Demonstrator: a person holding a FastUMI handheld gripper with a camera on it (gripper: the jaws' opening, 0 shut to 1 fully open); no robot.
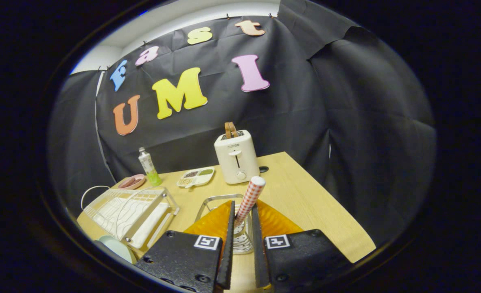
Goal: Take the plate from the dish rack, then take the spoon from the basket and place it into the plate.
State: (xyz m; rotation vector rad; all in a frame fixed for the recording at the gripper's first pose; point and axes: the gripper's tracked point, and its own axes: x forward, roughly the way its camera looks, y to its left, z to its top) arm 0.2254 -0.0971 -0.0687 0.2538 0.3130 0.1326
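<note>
Standing between the two fingers of the gripper (243, 228), the spoon (249, 200) is held by its red-checked handle, both fingers pressed against it. Its long axis runs up and away from the fingers, leaning slightly right, the rounded handle end uppermost, toward the toaster (236, 156). The bowl end is hidden low between the fingers, in front of the wire basket (240, 238), so it cannot be told whether it is out. The plate (116, 247) is partly cut off, beside the rack (128, 211) on the table (305, 203).
</note>
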